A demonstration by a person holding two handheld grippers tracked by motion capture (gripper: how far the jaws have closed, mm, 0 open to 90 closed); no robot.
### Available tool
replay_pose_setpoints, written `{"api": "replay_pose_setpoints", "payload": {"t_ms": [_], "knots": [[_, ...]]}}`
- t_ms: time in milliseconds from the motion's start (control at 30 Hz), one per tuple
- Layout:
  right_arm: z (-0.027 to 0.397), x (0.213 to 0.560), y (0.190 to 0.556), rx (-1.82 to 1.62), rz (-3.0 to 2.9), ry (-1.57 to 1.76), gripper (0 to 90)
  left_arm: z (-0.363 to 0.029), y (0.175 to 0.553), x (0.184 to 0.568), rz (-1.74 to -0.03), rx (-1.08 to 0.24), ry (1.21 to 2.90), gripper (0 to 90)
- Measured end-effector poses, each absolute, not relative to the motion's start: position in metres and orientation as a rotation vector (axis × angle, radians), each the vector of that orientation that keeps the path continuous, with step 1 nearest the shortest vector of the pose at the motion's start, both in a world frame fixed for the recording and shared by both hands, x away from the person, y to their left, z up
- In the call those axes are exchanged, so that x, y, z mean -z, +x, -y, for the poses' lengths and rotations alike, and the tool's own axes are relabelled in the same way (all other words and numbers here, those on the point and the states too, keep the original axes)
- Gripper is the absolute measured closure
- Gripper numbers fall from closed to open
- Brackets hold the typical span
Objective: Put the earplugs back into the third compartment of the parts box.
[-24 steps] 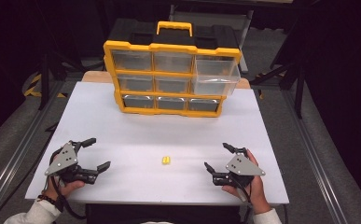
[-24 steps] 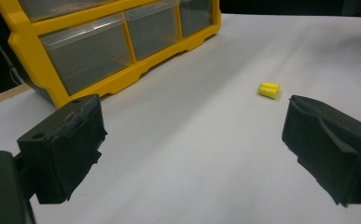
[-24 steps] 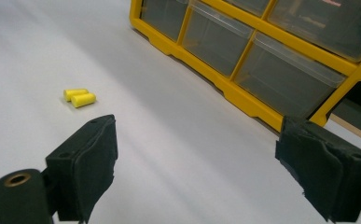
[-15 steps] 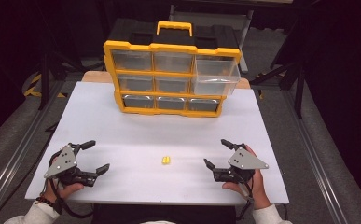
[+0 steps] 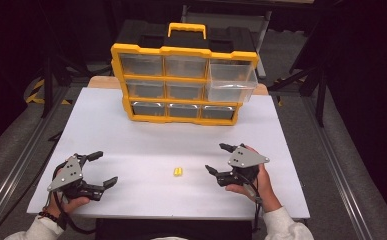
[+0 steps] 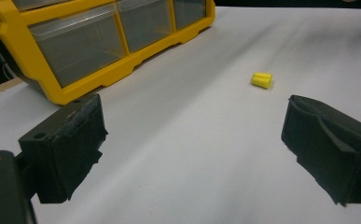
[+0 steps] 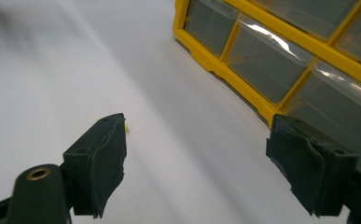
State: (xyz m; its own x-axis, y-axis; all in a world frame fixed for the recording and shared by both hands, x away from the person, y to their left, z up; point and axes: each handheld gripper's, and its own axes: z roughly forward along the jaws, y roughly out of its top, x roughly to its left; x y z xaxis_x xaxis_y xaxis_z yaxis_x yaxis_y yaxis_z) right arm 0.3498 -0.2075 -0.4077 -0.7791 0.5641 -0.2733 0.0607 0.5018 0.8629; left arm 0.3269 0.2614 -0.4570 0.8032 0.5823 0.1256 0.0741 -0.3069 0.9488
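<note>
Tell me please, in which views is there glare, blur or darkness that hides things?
High view: the table is bright, the surroundings almost black. Left gripper view: the yellow piece is fairly sharp, while the near jaws look soft. Right gripper view: glare streaks a clear drawer of the organizer, and the table's far part is washed out.

A small yellow piece (image 5: 178,172), short and rounded like two little cylinders joined side by side, lies flat on the white surface (image 5: 146,135), well apart from the yellow drawer cabinet (image 5: 183,80), whose upper right clear drawer (image 5: 231,82) stands pulled out.
</note>
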Motion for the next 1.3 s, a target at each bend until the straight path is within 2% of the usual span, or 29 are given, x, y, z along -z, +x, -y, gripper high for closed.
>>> {"api": "replay_pose_setpoints", "payload": {"t_ms": [433,567,600,667,800,1167,1300], "knots": [[0.155,0.427,0.380,-1.202,-2.442,0.361,24.8,-0.261,0.327,0.459,-0.504,-0.545,1.837,7.2],[0.139,0.437,0.387,-1.163,-2.534,0.306,29.7,-0.261,0.327,0.459,-0.502,-0.542,1.840,7.1],[0.132,0.441,0.391,-1.138,-2.574,0.282,35.0,-0.262,0.327,0.459,-0.503,-0.542,1.837,7.2],[0.127,0.445,0.393,-1.106,-2.598,0.257,36.2,-0.262,0.327,0.459,-0.505,-0.541,1.837,7.2],[0.122,0.450,0.397,-1.102,-2.641,0.234,41.1,-0.262,0.328,0.460,-0.506,-0.538,1.838,7.1],[0.117,0.462,0.404,-1.100,-2.735,0.219,64.3,-0.263,0.327,0.459,-0.502,-0.535,1.842,7.2],[0.117,0.462,0.402,-1.103,-2.738,0.217,67.1,-0.263,0.327,0.459,-0.502,-0.535,1.841,7.2]]}}
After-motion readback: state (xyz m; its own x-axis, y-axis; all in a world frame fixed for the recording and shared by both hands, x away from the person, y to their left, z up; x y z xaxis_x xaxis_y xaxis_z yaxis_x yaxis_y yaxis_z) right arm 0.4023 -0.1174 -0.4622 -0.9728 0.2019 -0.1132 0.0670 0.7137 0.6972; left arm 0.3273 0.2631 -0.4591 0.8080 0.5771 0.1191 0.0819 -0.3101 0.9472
